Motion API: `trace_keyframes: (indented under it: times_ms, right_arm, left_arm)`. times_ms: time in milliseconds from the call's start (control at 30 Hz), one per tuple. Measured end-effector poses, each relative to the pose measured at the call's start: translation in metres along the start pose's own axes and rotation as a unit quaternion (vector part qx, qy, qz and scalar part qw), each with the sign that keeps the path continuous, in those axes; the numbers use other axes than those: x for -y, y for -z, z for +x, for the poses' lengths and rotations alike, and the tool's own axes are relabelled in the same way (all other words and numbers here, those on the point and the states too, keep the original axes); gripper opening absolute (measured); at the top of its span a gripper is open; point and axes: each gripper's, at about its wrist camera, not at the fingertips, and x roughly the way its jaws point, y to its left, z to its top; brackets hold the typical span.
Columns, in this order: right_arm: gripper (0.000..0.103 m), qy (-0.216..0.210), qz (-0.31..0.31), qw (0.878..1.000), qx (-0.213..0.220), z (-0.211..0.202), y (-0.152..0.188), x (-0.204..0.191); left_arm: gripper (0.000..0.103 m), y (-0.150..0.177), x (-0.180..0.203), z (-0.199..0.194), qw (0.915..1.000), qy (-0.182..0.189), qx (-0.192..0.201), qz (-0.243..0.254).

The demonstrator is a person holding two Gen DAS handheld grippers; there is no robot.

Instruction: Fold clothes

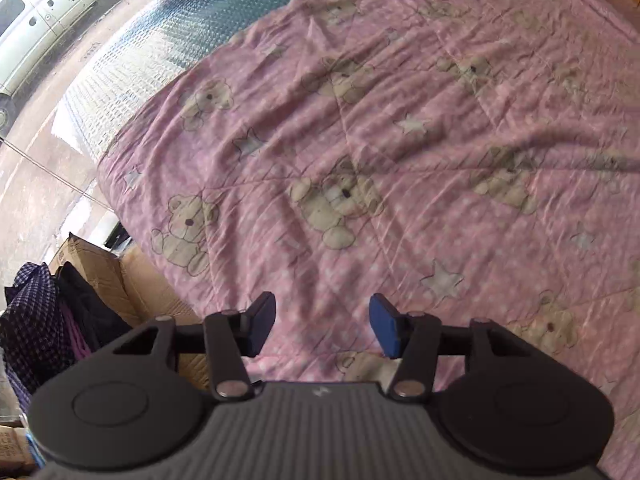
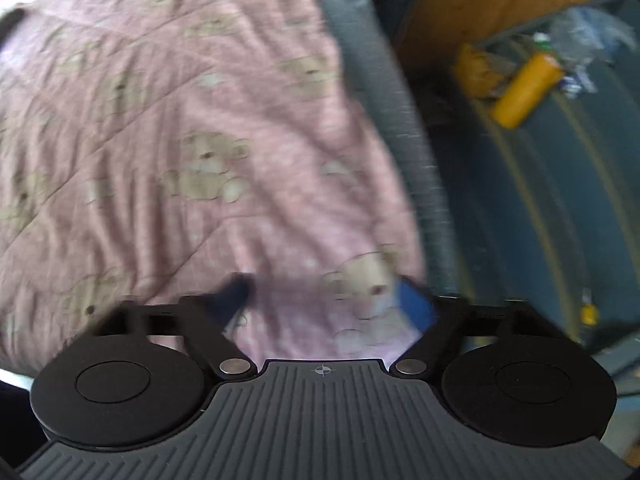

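The pink quilt (image 1: 400, 152) is soft, matt, wrinkled stitched cloth. The left gripper (image 1: 322, 326) is matt black plastic, ribbed, with shiny metal pins. Beside it, a box (image 1: 120, 276) is dull cardboard.

1. No word, brand name or number can be read in either view.
2. The printing on the cardboard boxes (image 1: 14, 442) at the lower left of the left wrist view is too small and blurred to make out.
3. The right wrist view is motion-blurred; the yellow bottle (image 2: 527, 89) shows no legible label.
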Motion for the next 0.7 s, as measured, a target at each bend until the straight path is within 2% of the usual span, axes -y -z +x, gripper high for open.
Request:
trace_keyframes:
  times_ms: [33, 67, 133, 233, 300, 333, 400, 433, 467, 500, 533, 567, 600, 633, 700]
  right_arm:
    - [0.068, 0.004, -0.008, 1.000, 0.021, -0.009, -0.011, -0.011]
    - [0.068, -0.010, -0.019, 0.999, 0.039, -0.016, -0.023, -0.031]
    - [0.070, -0.051, -0.043, 0.995, 0.071, -0.030, -0.048, -0.078]
    - [0.076, -0.109, -0.087, 0.986, 0.095, -0.037, -0.085, -0.162]
    - [0.076, -0.136, -0.101, 0.982, 0.088, -0.031, -0.096, -0.203]
    - [0.076, -0.145, -0.106, 0.981, 0.079, -0.025, -0.096, -0.217]
    - [0.076, -0.137, -0.121, 0.982, 0.053, -0.015, -0.086, -0.233]
    - [0.076, -0.124, -0.126, 0.984, 0.033, -0.007, -0.078, -0.234]
    - [0.083, -0.118, -0.109, 0.987, 0.024, 0.000, -0.070, -0.222]
    - [0.091, -0.117, -0.083, 0.989, 0.020, 0.005, -0.063, -0.207]
    - [0.092, -0.122, -0.044, 0.992, 0.009, 0.009, -0.057, -0.186]
    - [0.093, -0.110, -0.020, 0.994, -0.003, 0.010, -0.054, -0.169]
    - [0.093, -0.092, -0.004, 0.996, -0.015, 0.011, -0.051, -0.155]
    - [0.093, -0.074, 0.009, 0.997, -0.027, 0.012, -0.050, -0.143]
    - [0.090, -0.030, 0.015, 0.998, -0.047, 0.011, -0.055, -0.133]
  left_arm:
    - [0.053, -0.005, 0.007, -0.006, 0.9999, 0.013, 0.011, 0.004]
    - [0.054, -0.011, 0.016, -0.010, 0.9994, 0.023, 0.021, 0.011]
    - [0.056, -0.027, 0.048, -0.009, 0.9977, 0.045, 0.038, 0.034]
    - [0.056, -0.048, 0.098, 0.001, 0.9924, 0.085, 0.050, 0.074]
    - [0.056, -0.056, 0.118, 0.017, 0.9892, 0.101, 0.050, 0.094]
    - [0.057, -0.059, 0.117, 0.028, 0.9895, 0.097, 0.047, 0.097]
    - [0.056, -0.067, 0.109, 0.052, 0.9911, 0.082, 0.040, 0.097]
    - [0.057, -0.070, 0.099, 0.062, 0.9930, 0.073, 0.034, 0.087]
    - [0.063, -0.071, 0.079, 0.073, 0.9945, 0.075, 0.032, 0.066]
    - [0.058, -0.073, 0.059, 0.079, 0.9951, 0.074, 0.037, 0.053]
    - [0.059, -0.075, 0.042, 0.082, 0.9956, 0.069, 0.045, 0.045]
    - [0.064, -0.078, 0.028, 0.085, 0.9967, 0.059, 0.043, 0.037]
    - [0.064, -0.082, 0.017, 0.087, 0.9979, 0.045, 0.037, 0.029]
    - [0.063, -0.087, 0.007, 0.089, 0.9989, 0.030, 0.030, 0.017]
    - [0.055, -0.103, 0.002, 0.084, 0.9984, 0.041, 0.038, 0.003]
